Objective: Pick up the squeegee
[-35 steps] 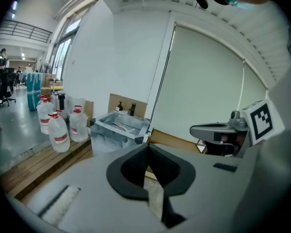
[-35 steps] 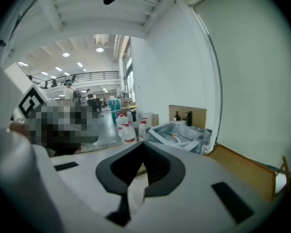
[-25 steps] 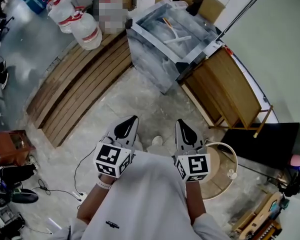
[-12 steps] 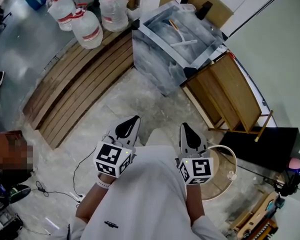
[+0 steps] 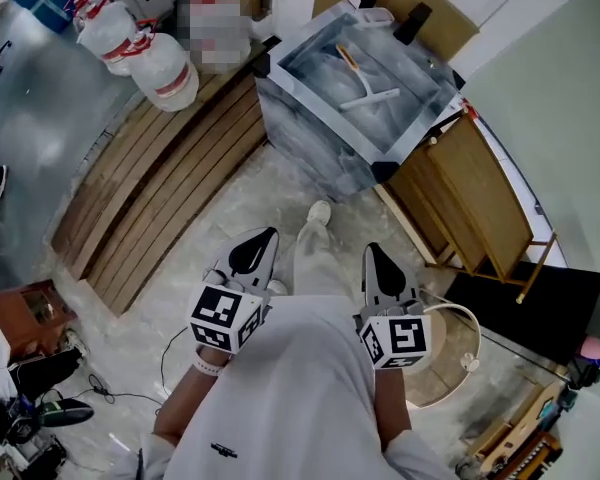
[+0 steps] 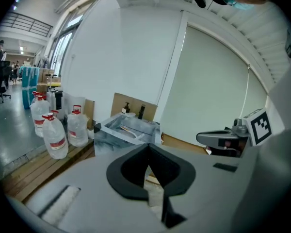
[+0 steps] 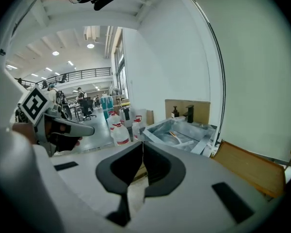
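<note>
As I stand facing the grey basin, my two grippers are held low in front of my waist, side by side but apart. Both point ahead and a little downward toward it.

- Left gripper: in my left hand, forearm reaching forward from my side, marker cube nearest my body. In the left gripper view the jaws meet tip to tip, with nothing between them.
- Right gripper: in my right hand, in the same pose, roughly parallel to the left. In the right gripper view the jaws are pressed together and empty.
- Squeegee: white and T-shaped, lying flat inside the basin. It is well ahead of both grippers and touched by neither. It also shows past the jaw tips in both gripper views.
- Second tool: has an orange-brown handle and lies in the basin just beyond the squeegee.
- Dark bottles: two, upright on the basin's far rim.
- Water jugs: clear with red labels, standing on a slatted wooden platform to the left of the basin.
- Wooden board: tilted against a frame just to the right of the basin.
- Shoe: mine, on the pale floor between the grippers and the basin.
</note>
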